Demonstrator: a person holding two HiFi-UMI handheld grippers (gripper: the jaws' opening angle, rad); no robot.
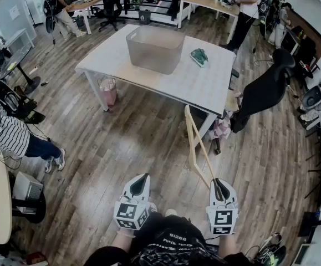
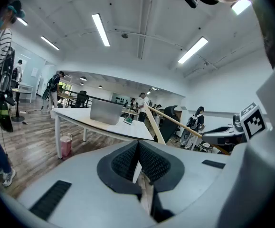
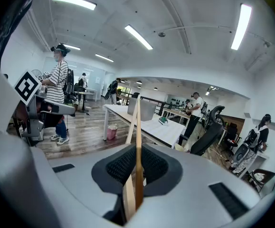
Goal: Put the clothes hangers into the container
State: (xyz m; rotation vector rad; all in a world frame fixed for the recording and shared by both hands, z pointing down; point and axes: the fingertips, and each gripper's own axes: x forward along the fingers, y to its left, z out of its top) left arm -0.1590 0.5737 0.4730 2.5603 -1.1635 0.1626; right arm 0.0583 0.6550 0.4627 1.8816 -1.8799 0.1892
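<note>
Carry step: right gripper (image 1: 219,183) clamped on 1 wooden hanger (image 1: 195,140), held upright over floor, well short of table (image 1: 204,85). Left gripper (image 1: 144,178) jaws pressed together, nothing between them. Container (image 1: 154,49) on table, apparently empty. Next: approach table, lift hanger over rim, lower in, release

open-plan office, desks (image 1: 204,87), swivel chairs (image 1: 265,90), ppl at workstations
</note>
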